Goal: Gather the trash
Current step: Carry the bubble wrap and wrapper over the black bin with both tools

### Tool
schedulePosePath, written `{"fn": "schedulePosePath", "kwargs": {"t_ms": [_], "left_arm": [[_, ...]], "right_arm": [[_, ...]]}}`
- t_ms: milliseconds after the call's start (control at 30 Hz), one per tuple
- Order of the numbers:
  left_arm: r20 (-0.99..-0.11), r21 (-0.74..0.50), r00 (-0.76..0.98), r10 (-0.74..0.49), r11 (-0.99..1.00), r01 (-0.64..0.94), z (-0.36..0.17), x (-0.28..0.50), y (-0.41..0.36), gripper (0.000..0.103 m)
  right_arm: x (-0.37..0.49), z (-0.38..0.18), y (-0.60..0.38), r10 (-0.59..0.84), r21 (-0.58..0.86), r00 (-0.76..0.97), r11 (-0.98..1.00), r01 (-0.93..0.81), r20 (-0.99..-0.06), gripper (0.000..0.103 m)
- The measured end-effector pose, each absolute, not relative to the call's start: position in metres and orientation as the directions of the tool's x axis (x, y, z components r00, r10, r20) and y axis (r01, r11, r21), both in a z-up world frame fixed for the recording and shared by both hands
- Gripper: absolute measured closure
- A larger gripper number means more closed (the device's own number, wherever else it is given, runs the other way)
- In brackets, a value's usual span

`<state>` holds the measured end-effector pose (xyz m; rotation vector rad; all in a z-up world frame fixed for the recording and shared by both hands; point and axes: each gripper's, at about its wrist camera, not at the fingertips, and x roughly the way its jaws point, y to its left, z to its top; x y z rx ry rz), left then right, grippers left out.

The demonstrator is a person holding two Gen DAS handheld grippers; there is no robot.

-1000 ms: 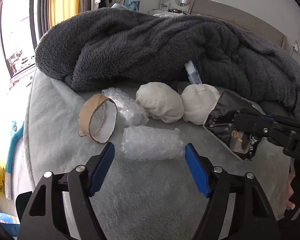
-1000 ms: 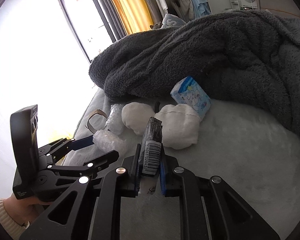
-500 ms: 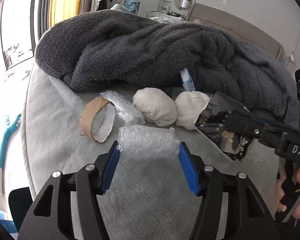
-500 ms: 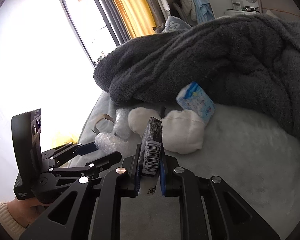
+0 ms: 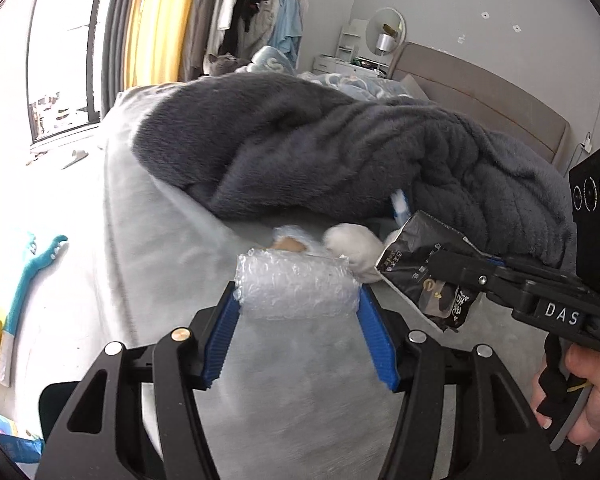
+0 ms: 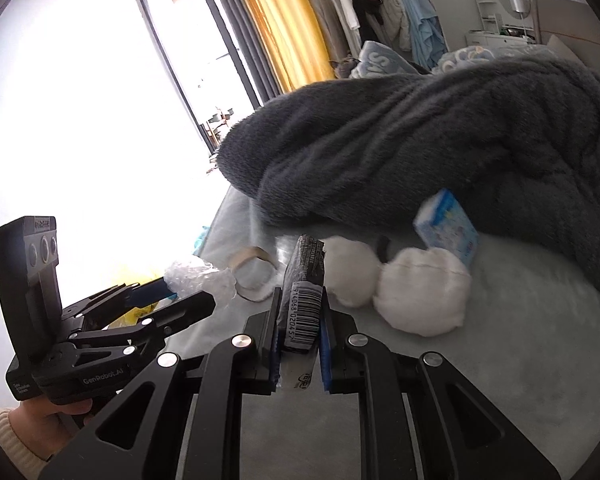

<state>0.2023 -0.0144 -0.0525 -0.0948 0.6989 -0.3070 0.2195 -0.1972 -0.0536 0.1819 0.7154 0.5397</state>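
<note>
Bubble wrap (image 5: 296, 286) clamped in left tool (image 5: 298, 316), lifted off bed (image 5: 160, 272).

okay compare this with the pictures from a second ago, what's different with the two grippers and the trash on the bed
The left gripper has just been closing its jaws, and it now clamps the bubble wrap roll, lifted off the bed. The right gripper has stayed shut on the black wrapper. The two white wads, the cardboard ring and the blue tissue pack lie where they were.

"DAS" shows on the right gripper (image 5: 432, 268), "GenRobot.AI" on the left gripper (image 6: 172, 288), and seemingly "020457" on the wrapper (image 6: 303, 304).
</note>
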Motion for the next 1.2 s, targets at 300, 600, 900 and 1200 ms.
{"fn": "schedulePosePath", "kwargs": {"t_ms": [300, 600, 900, 1200], "left_arm": [[-0.662, -0.156, 0.716, -0.222, 0.975, 0.157, -0.059, 0.198, 0.035, 0.041], [-0.744, -0.103, 0.656, -0.126, 0.992, 0.073, -0.087, 0.192, 0.091, 0.041], [-0.827, -0.075, 0.559, -0.062, 0.997, 0.0, -0.123, 0.184, 0.147, 0.041], [-0.894, -0.096, 0.445, -0.057, 0.993, -0.066, -0.155, 0.172, 0.197, 0.041]], "right_arm": [[0.221, -0.045, -0.149, 0.561, 0.33, 0.608, 0.826, -0.458, -0.562, 0.088], [0.217, -0.042, -0.096, 0.598, 0.325, 0.569, 0.795, -0.512, -0.565, 0.088], [0.209, -0.048, -0.03, 0.641, 0.321, 0.497, 0.746, -0.584, -0.585, 0.087], [0.208, -0.059, 0.016, 0.653, 0.312, 0.438, 0.715, -0.625, -0.618, 0.087]]}}
